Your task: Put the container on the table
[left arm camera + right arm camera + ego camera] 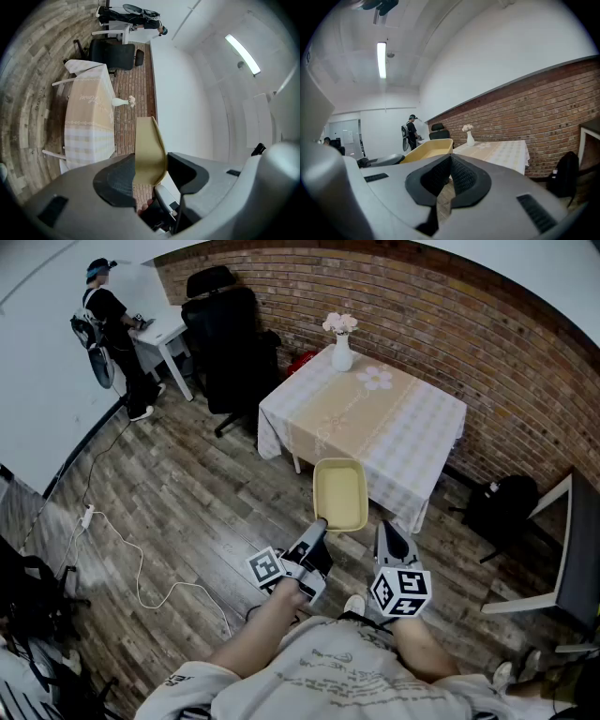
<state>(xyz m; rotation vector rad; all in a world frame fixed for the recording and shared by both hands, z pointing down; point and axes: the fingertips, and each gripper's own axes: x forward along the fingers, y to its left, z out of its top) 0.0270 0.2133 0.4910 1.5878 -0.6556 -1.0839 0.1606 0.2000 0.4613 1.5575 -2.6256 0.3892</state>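
Left gripper [319,526] is clamping the near rim of the container [340,495] and holding it in the air, short of the table [375,418]. Right gripper [392,538] is hanging alongside, jaws together, empty. The container is looking like light, stiff plastic. A rim grip is likely adequate, though it may tilt.

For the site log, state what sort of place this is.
Likely an office or studio room staged as a dining corner: a square table under a checked cloth with a white flower vase, a black office chair, and a red brick wall.
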